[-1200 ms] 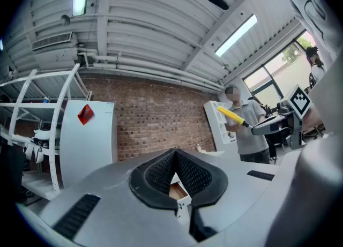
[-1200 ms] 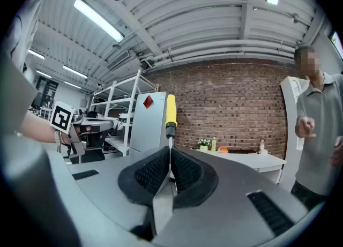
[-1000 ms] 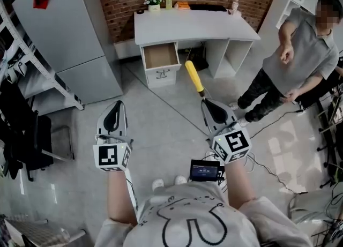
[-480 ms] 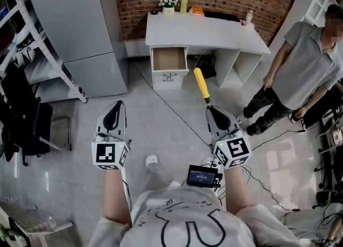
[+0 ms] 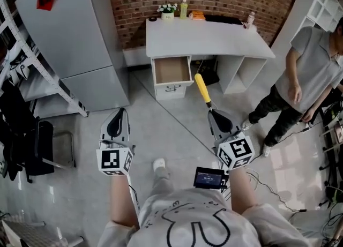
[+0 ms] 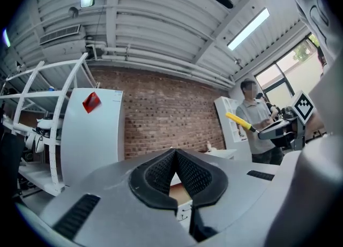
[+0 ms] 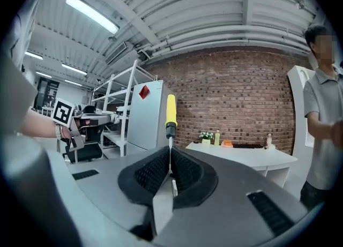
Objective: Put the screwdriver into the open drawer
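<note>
A yellow-handled screwdriver (image 5: 201, 89) sticks forward out of my right gripper (image 5: 214, 113), which is shut on its metal shaft; in the right gripper view the screwdriver (image 7: 170, 115) stands upright between the pads. Ahead, the open drawer (image 5: 171, 69) hangs out of the left side of a white desk (image 5: 214, 36), its wooden inside bare. My left gripper (image 5: 118, 119) is shut with nothing in it, held over the floor left of the right one. In the left gripper view the shut left gripper (image 6: 175, 155) points toward the desk.
A grey fridge (image 5: 72, 31) stands left of the desk, with metal shelving (image 5: 29, 74) further left. A person (image 5: 305, 74) in a grey shirt stands at the right. A plant, bottles and small items line the desk's back edge. Cables lie on the floor at right.
I have walked a little closer to the desk; the drawer sits nearer the screwdriver tip. The person at right has shifted and turned. Both grippers keep their hold.
</note>
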